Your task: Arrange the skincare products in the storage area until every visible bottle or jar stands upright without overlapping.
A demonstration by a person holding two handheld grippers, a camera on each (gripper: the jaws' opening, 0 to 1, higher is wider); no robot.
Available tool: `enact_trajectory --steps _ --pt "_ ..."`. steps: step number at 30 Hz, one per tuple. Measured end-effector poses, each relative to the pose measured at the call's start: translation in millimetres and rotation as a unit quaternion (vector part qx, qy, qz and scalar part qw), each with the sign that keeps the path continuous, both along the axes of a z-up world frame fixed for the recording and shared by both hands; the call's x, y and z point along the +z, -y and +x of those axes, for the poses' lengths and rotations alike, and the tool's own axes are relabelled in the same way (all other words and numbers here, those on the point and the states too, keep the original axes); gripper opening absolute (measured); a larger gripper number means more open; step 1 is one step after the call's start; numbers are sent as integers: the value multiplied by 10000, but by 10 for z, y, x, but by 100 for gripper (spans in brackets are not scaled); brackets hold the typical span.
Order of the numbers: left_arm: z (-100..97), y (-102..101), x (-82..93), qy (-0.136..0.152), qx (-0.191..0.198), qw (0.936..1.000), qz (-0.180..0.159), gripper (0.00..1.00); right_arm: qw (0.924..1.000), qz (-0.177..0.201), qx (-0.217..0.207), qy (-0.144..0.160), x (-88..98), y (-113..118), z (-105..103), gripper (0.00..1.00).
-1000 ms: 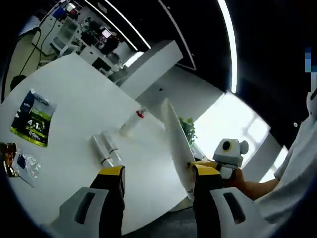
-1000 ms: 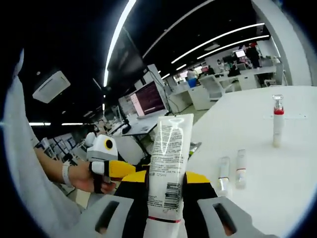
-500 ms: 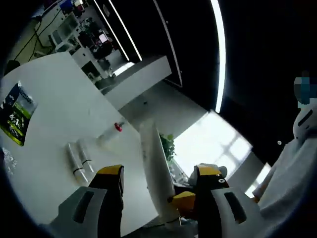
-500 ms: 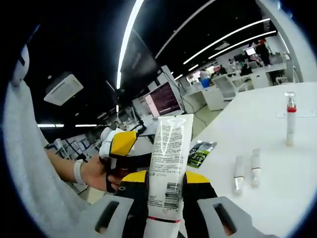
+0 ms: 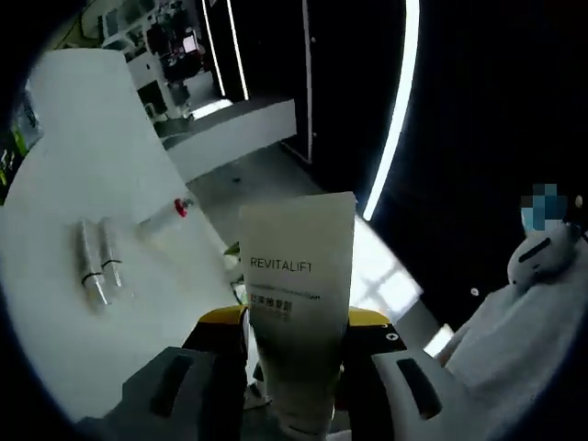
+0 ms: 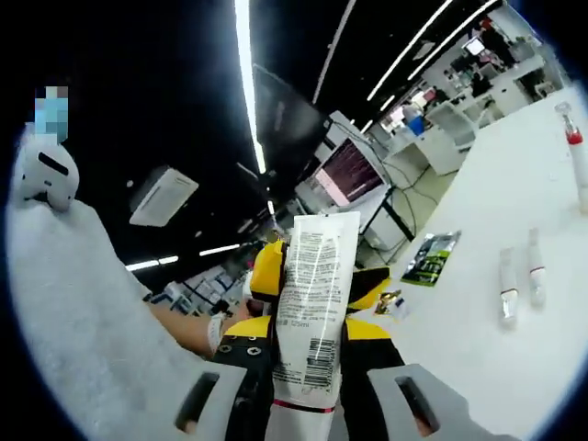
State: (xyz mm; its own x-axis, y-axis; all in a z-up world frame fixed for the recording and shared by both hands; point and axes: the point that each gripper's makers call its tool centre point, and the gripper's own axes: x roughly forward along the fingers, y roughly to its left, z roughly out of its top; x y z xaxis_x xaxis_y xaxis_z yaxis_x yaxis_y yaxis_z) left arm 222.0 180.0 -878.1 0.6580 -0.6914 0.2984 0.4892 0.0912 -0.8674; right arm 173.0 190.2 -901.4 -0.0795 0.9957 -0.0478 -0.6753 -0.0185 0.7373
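We saw the white tube point(image 5: 299, 294) aloft, pinched by the right gripper point(image 6: 308, 354); the left gripper point(image 5: 294, 322) flanked it too, seemingly clamped. Two small tubes point(image 5: 96, 262) lay flat on the white table point(image 5: 55, 165)

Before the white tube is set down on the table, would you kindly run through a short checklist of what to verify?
1. Right gripper shut on the Revitalift tube: ok.
2. Left gripper closed on the same tube: cannot tell.
3. Tube clear of the white table: ok.
4. Pump bottle with the red collar upright: ok.
5. Two small tubes upright: not ok, both lie flat, side by side.
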Motion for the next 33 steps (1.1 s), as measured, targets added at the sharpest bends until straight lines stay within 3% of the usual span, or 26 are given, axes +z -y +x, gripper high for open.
enact_trajectory --steps 4,7,9,10,13,14,15,19,21,22,23,24,25,28,31,33 --pt "33 -46 -87 -338 233 9991 47 31 10000 -36 -22 -80 -40 -34 13 20" --pt "61 -71 -103 -385 376 9982 276 29 9998 -186 -37 16 -59 -68 19 21" --pt "81 -63 -114 -227 540 9960 679 29 9989 -409 1 211 -122 -85 26 21" --pt "88 -36 -126 -208 564 9933 991 28 9983 -510 6 273 -152 -93 27 21" --pt "143 -7 -204 -270 601 9863 1511 25 9961 -798 -118 363 -247 -136 62 22" --pt "172 -20 -243 -306 658 9825 1717 24 9940 -934 -211 526 -285 -143 94 22" --pt "199 -33 -286 -383 704 9782 1918 23 9894 -1104 -274 904 -323 -160 125 22" --pt "283 -155 -312 -797 1022 9782 1622 19 9887 -1195 -467 770 -304 -233 154 22" --pt "306 -196 -395 -1025 1151 9733 1702 17 9848 -1382 -516 911 -354 -248 180 22" --pt "308 -203 -454 -1150 1162 9704 1780 11 9813 -1489 -390 1157 -375 -264 164 21" --pt "330 -256 -479 -1189 1323 9683 1753 11 9802 -1642 -431 1018 -421 -274 157 21" --pt "283 -241 -485 -1353 1191 9721 1504 11 9803 -1600 -457 1067 -398 -302 160 21" --pt "317 -306 -482 -1430 1416 9703 1345 11 9794 -1612 -494 1112 -387 -309 165 21" --pt "329 -343 -463 -1380 1496 9675 1503 11 9748 -1741 -475 1314 -391 -356 175 22" --pt "367 -399 -478 -1493 1660 9611 1628 11 9623 -1996 -515 1774 -402 -384 214 24" --pt "391 -466 -531 -1668 1860 9516 1792 11 9522 -2140 -544 2110 -398 -393 246 24"
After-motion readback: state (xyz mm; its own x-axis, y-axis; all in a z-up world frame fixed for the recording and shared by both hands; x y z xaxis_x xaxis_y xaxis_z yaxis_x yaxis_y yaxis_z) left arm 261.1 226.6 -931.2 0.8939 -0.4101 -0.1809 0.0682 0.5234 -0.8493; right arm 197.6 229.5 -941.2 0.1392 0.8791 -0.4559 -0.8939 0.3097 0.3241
